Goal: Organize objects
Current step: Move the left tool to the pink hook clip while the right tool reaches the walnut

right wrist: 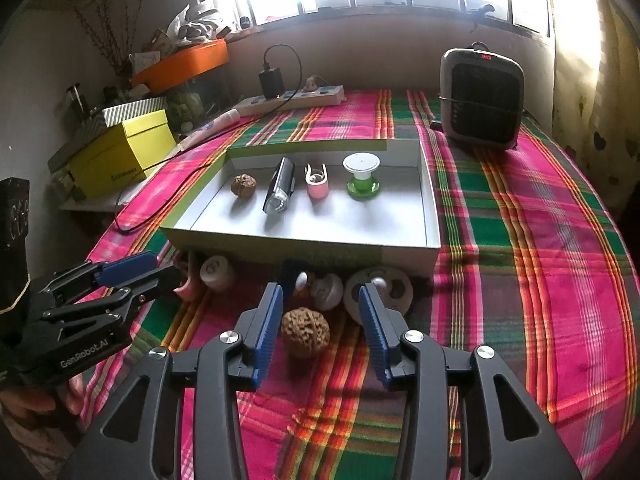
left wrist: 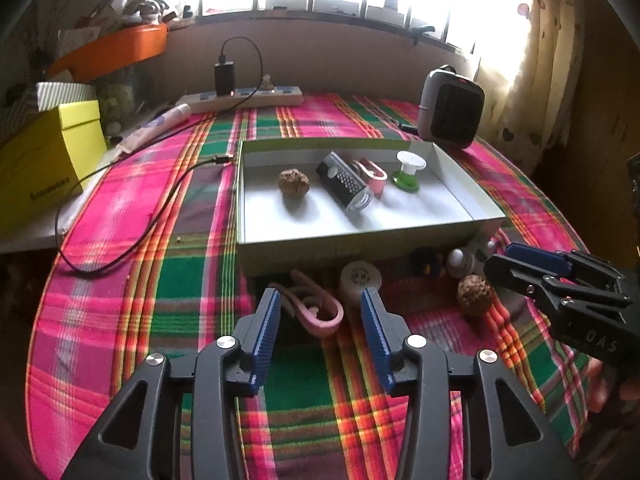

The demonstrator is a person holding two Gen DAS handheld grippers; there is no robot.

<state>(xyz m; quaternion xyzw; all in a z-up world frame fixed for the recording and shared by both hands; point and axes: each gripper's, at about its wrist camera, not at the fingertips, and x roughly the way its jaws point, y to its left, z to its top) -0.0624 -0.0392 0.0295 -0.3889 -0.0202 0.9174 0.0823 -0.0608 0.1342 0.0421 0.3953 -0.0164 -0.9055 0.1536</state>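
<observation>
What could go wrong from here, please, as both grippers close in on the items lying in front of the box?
The round walnut sits between the right gripper's open pads and could roll away. The left gripper straddles the pink clip, with a white roll close by that could get nudged.

occluded: dark toy (left wrist: 427, 261) behind box wall (left wrist: 360, 246) | identity: unclear
</observation>
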